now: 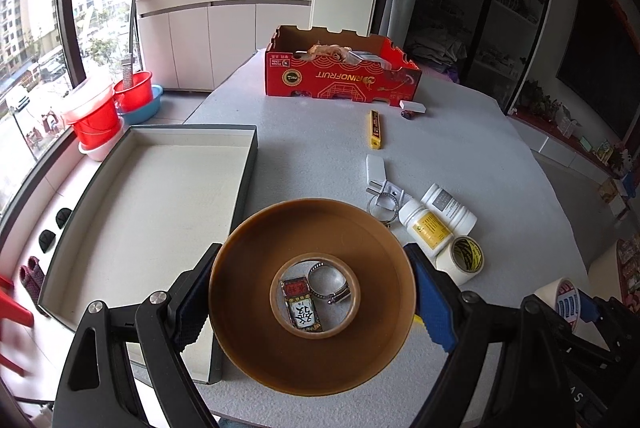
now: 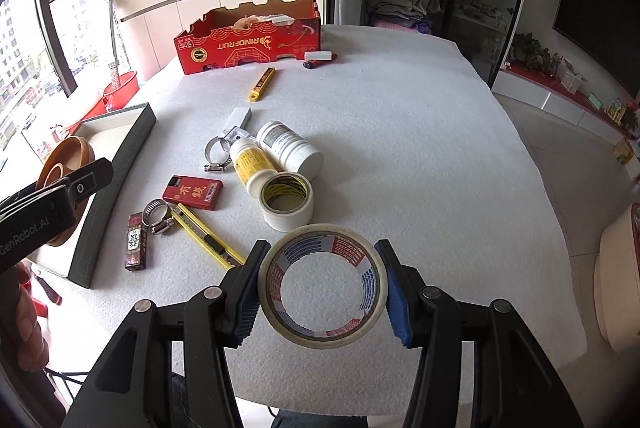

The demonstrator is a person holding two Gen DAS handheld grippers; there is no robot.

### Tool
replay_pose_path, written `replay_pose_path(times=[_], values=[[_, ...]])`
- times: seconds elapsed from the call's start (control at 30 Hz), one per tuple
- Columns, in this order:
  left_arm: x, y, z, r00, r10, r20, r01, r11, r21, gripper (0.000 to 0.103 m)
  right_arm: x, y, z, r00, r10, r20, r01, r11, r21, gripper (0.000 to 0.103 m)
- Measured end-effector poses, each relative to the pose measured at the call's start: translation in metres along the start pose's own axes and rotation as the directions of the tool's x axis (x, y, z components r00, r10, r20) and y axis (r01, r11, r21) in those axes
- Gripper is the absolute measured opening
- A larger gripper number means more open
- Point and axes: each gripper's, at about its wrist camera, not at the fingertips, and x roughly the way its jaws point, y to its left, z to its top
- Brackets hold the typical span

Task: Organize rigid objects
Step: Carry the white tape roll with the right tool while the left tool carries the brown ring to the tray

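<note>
I see the bench [image 2: 400, 132], wide bare felt right of the grey tray [image 1: 152, 196]. Left gripper [image 1: 312, 298] fingers clamp the brown tape roll [image 1: 312, 348] over the tray's near right edge. Right gripper [image 2: 322, 292] fingers clamp the printed tape roll [image 2: 268, 280], bottles [image 2: 288, 148], cutter [image 2: 204, 232] and clamps [image 2: 158, 216] crowding between it and the tray.

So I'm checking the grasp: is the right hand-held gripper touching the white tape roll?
Touching. The right wrist view shows the right hand-held gripper with both pads pressed against the sides of the white tape roll.
</note>
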Motion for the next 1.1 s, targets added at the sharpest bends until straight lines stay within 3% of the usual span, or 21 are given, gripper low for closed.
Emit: replay_pose_path(times=[0.3,0.5,0.87,1.1], values=[[-0.011,0.04,0.004,0.996,0.082,0.03,-0.079,0.993,-0.082,0.089,-0.004,0.042,0.015,0.999,0.045,0.016,-0.044,0.996,-0.075,0.054],[-0.02,0.081,0.009,0.985,0.163,0.052,-0.153,0.975,-0.161,0.089,-0.004,0.084,0.03,0.994,0.105,0.026,-0.101,0.985,-0.139,0.054],[-0.023,0.154,0.005,0.941,0.338,0.023,-0.318,0.906,-0.278,0.089,0.005,0.166,0.057,0.97,0.242,0.009,-0.232,0.941,-0.246,0.054],[-0.016,0.175,0.003,0.925,0.38,-0.009,-0.365,0.881,-0.302,0.089,0.015,0.212,0.071,0.957,0.289,-0.018,-0.281,0.91,-0.307,0.054]])
